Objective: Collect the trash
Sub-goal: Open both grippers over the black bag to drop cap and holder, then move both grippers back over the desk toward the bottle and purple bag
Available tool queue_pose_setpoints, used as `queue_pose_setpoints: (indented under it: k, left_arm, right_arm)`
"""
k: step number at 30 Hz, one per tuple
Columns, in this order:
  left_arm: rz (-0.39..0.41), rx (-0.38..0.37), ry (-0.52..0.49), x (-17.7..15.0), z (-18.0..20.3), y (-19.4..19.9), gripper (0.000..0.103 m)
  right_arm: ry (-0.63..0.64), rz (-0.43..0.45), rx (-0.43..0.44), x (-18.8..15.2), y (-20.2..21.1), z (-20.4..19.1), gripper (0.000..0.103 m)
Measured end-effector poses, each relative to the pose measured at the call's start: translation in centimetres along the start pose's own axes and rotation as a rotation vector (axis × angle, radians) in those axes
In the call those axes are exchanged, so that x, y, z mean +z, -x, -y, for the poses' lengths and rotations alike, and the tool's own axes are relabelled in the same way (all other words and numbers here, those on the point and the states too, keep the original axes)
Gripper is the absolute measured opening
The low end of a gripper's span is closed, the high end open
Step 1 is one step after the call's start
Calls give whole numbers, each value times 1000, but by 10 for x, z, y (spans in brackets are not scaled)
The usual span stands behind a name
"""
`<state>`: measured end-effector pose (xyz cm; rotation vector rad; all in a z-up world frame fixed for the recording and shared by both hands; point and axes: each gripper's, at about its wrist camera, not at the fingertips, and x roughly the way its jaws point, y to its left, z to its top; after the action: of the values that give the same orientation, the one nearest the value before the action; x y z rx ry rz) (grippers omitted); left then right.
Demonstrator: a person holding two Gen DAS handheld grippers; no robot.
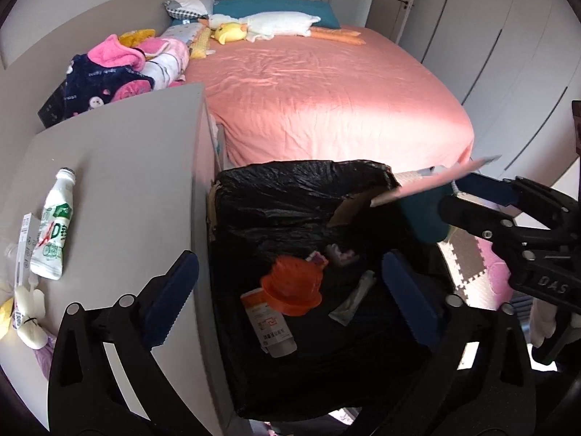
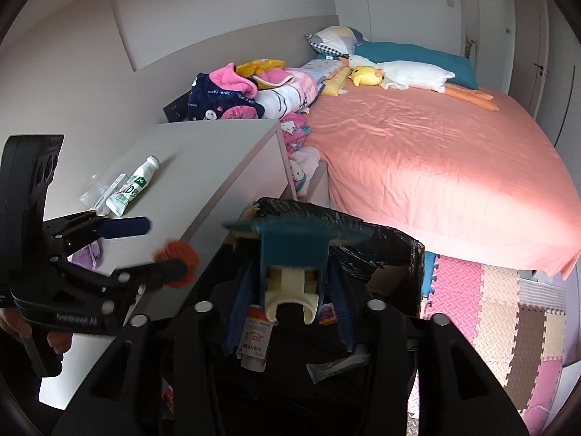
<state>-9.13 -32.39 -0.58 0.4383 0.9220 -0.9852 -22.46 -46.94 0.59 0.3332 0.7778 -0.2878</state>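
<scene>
The big pink bed (image 1: 326,91) is behind the trash box (image 1: 290,189), and the grey table (image 1: 127,163) is just beside the trash box. The left gripper (image 1: 290,258) hangs over the trash box with its fingers wide apart, and an orange thing (image 1: 290,287) shows below them, over the black bag. The right gripper (image 2: 292,269) is over the trash box too, with a teal thing (image 2: 290,243) between its fingers, but I cannot tell if they squeeze it. A white bottle (image 1: 54,225) lies on the table beside the trash box.

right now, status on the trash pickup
left gripper open over bin. right gripper: teal item between jaws, grip unclear. orange piece over bin. bottle left on cabinet.
</scene>
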Motion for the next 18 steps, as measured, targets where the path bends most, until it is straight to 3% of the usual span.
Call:
queue_pose_setpoints:
  k: [7, 18]
  left_arm:
    - [-13, -9, 17, 1, -8, -3, 97]
    - [-20, 16, 58, -10, -25, 0, 97]
  right_arm:
    - [-53, 37, -18, 4, 4, 12, 60]
    - [-22, 8, 24, 8, -10, -5, 60]
